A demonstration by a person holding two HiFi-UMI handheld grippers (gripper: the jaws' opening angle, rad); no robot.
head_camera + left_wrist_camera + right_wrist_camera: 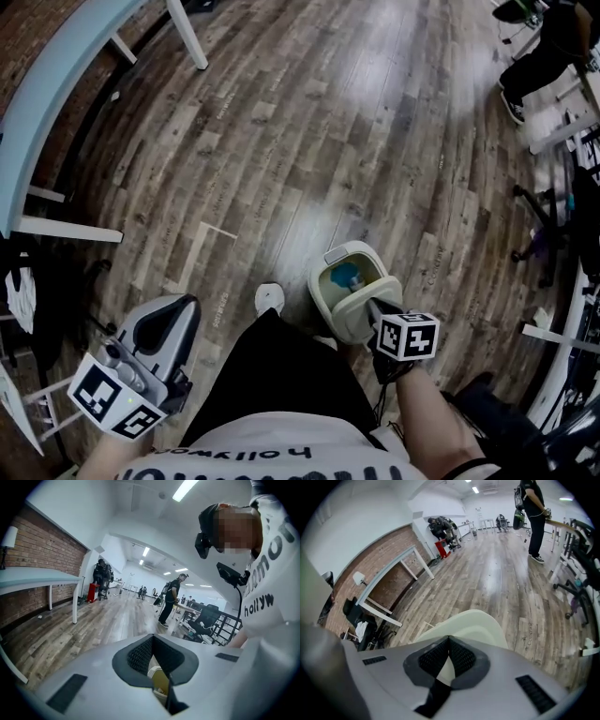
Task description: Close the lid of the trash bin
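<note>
A cream trash bin (330,257) stands open on the wood floor in front of my feet, with something blue (347,275) inside. Its lid (352,322) is raised on the side nearest me. My right gripper (372,306) reaches down to that lid, jaws shut, tips at its edge. In the right gripper view the cream lid (474,620) curves just beyond the shut right gripper (449,638); I see nothing pinched between the tips. My left gripper (180,309) hangs low at the left, far from the bin, and the left gripper (152,638) looks shut and empty.
A pale table (42,98) with white legs runs along the brick wall at the left. My shoe (270,298) is beside the bin. Office chairs (544,234) and desks crowd the right side. A person (533,513) stands farther down the room.
</note>
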